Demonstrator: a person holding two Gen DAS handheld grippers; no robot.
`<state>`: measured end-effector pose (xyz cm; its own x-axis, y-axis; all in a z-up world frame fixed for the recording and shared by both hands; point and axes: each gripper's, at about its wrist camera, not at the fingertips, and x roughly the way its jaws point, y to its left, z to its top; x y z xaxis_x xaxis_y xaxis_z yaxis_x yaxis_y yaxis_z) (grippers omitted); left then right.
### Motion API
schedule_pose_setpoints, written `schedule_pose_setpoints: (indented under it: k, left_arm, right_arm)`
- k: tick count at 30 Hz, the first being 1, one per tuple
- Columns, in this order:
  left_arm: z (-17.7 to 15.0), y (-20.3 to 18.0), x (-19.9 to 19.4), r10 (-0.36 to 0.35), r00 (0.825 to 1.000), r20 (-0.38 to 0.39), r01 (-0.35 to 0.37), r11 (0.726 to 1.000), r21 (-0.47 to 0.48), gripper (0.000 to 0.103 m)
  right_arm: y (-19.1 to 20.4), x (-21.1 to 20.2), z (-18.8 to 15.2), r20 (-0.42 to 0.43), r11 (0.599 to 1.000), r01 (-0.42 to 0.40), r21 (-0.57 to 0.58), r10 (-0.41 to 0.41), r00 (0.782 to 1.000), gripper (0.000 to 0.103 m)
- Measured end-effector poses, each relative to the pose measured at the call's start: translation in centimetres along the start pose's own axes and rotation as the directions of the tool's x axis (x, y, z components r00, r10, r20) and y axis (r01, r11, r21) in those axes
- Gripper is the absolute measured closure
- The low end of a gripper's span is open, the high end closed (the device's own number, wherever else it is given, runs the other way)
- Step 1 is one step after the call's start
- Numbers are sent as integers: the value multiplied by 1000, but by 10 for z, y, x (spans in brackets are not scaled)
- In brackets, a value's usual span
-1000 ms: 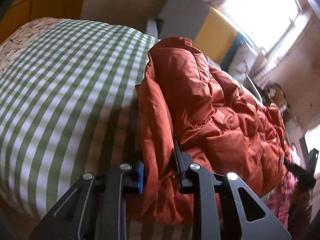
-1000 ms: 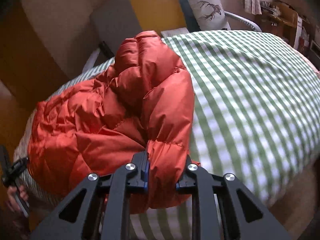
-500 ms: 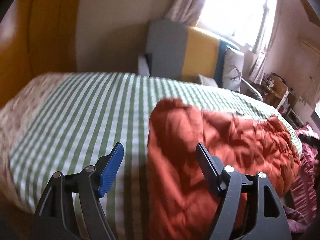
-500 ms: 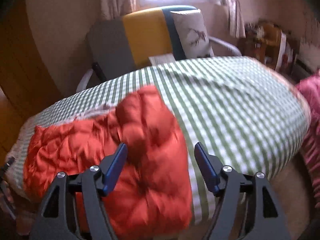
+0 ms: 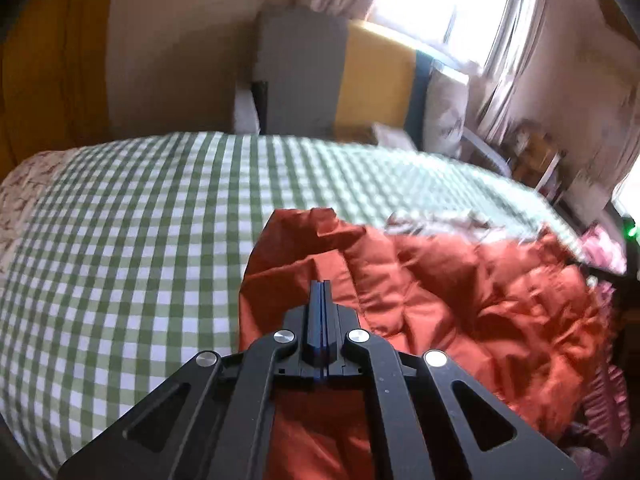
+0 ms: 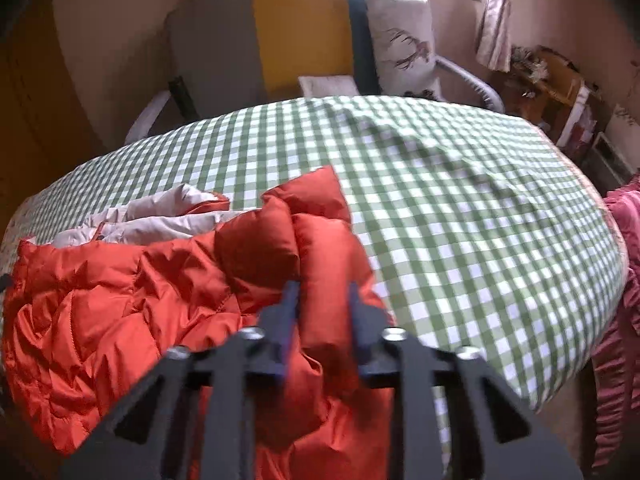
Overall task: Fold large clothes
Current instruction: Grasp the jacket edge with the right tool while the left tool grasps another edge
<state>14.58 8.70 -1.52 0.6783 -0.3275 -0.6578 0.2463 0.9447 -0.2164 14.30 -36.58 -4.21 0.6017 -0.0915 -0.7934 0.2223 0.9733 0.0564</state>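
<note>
Left tongs (image 5: 321,292) pressed together over the jacket (image 5: 460,292); right tongs (image 6: 323,300) seemingly pinch its edge.

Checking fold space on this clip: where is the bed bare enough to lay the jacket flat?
Bare checked cover runs from the jacket to the chair and the right edge; in the left view it is also bare left of the jacket. The near edge is crowded by the jacket and pink cloth.

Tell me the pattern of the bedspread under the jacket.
Green-and-white gingham check on the bedspread, clearest in the right wrist view.
</note>
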Motion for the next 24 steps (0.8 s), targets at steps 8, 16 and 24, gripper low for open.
schedule_pose_setpoints:
  k: [8,16,24]
  left_arm:
    - [26,6,-37,-11,994,112,12,1000,-12,103]
    - [31,48,63,69,995,-78,-81,983,-167,103]
    - [2,85,105,201,950,-238,-263,927,-268,103]
  right_arm:
    - [-4,-73,25,173,999,-41,24,36,984,99]
    - [0,28,70,45,991,87,99,-92,995,101]
    - [-8,111,54,-95,974,198,111,-188,978,102]
